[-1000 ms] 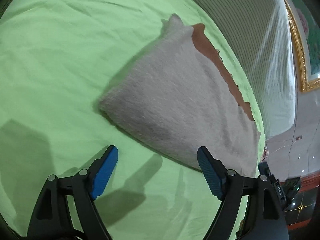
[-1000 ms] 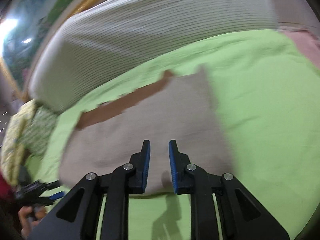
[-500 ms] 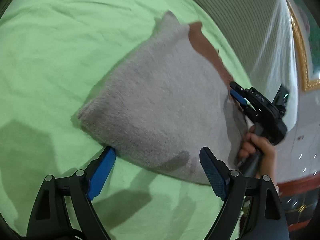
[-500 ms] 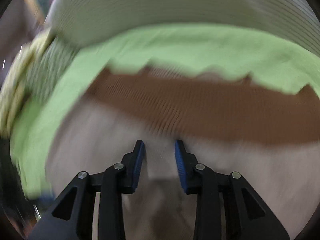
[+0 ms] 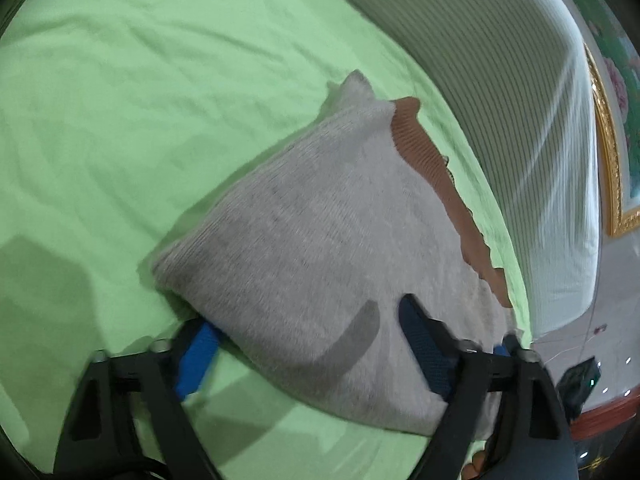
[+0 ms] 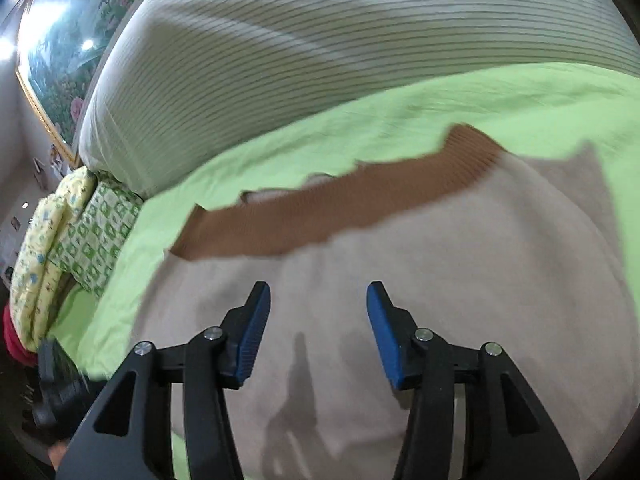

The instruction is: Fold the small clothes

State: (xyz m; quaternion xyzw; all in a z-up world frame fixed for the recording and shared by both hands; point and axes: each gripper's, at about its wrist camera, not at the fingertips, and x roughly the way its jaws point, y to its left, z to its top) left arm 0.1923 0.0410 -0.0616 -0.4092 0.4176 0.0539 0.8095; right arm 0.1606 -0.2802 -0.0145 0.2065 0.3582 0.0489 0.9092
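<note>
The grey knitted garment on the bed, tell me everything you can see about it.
The grey knitted garment is a small, fuzzy, ribbed knit piece with a brown ribbed band with a jagged outer edge along its far side. It lies folded flat on the green sheet, near the striped pillow. The open left gripper straddles its near edge, one finger under it; the open right gripper is above it.

Garment (image 5: 312, 240) – fuzzy matt knit; bedsheet (image 5: 140, 100) – smooth cloth.
</note>
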